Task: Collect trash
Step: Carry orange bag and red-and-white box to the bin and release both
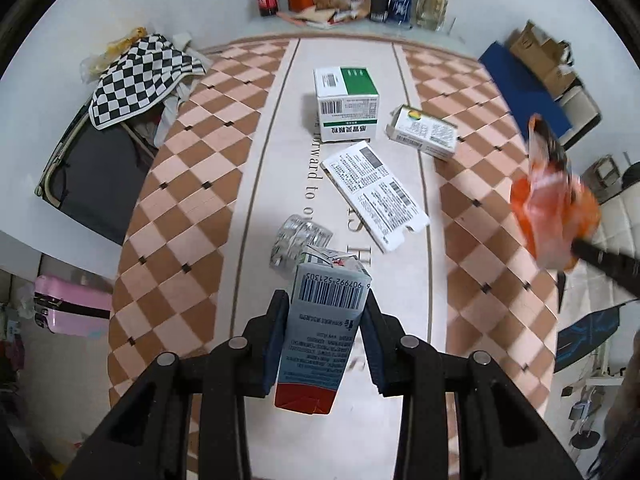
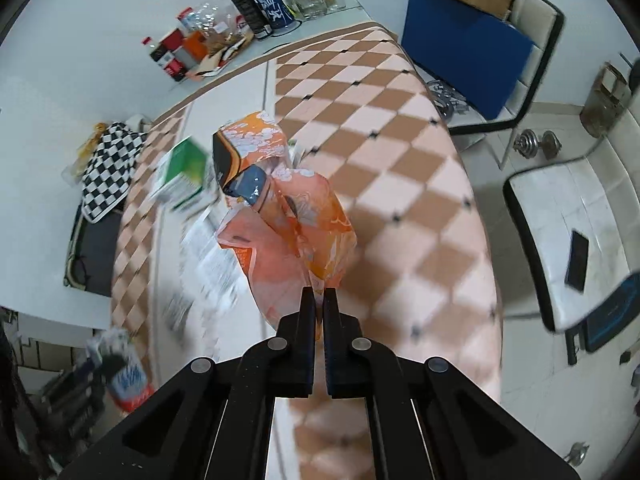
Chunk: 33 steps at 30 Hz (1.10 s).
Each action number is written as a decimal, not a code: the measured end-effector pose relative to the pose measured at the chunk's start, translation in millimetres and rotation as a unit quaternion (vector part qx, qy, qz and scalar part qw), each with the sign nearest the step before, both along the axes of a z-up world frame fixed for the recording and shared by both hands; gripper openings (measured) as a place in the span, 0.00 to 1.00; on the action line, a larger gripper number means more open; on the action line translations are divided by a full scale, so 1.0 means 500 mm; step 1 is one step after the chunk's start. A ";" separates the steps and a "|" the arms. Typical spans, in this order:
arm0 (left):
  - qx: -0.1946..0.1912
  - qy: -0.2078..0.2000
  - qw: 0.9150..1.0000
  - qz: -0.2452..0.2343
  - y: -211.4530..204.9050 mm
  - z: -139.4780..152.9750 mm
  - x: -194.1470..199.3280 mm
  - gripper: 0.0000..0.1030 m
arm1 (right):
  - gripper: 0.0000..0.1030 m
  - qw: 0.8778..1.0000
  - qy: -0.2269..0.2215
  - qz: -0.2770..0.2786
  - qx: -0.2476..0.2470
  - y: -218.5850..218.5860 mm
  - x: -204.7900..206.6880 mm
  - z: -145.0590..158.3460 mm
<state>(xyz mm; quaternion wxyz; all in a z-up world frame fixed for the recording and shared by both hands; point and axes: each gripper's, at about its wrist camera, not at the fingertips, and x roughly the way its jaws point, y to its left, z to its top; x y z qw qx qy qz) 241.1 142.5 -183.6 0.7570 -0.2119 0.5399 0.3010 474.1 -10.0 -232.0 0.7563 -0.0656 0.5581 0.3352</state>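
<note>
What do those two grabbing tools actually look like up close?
Both look alike. The left tool and right tool are matte black plastic, each with two flat fingers that widen back into angular, hollowed arms. Dark blue pads line the fingers' inner faces. Round silver pins sit at the joints, four per tool. No cables, markings, sleeves or hands show in either view.
</note>
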 end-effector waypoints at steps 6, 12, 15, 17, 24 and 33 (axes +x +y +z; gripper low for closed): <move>0.000 -0.032 0.999 -0.018 -0.058 0.046 -0.180 0.31 | 0.03 1.000 -0.020 -0.013 0.007 -0.126 -0.234 0.041; -0.017 -0.039 0.998 -0.045 -0.119 0.050 -0.340 0.31 | 0.03 0.999 -0.018 -0.036 0.002 -0.234 -0.471 0.028; -0.031 -0.029 0.998 -0.053 -0.154 0.032 -0.414 0.31 | 0.03 0.999 -0.001 -0.044 -0.006 -0.285 -0.577 -0.001; -0.047 -0.020 0.997 -0.054 -0.176 0.014 -0.449 0.31 | 0.03 0.999 0.013 -0.045 -0.016 -0.315 -0.637 -0.025; -0.088 0.026 0.994 -0.061 -0.254 -0.090 -0.520 0.31 | 0.03 0.995 0.069 -0.036 -0.067 -0.409 -0.779 -0.145; -0.141 0.094 0.985 -0.039 -0.320 -0.327 -0.545 0.31 | 0.03 0.982 0.141 -0.025 -0.126 -0.483 -0.821 -0.386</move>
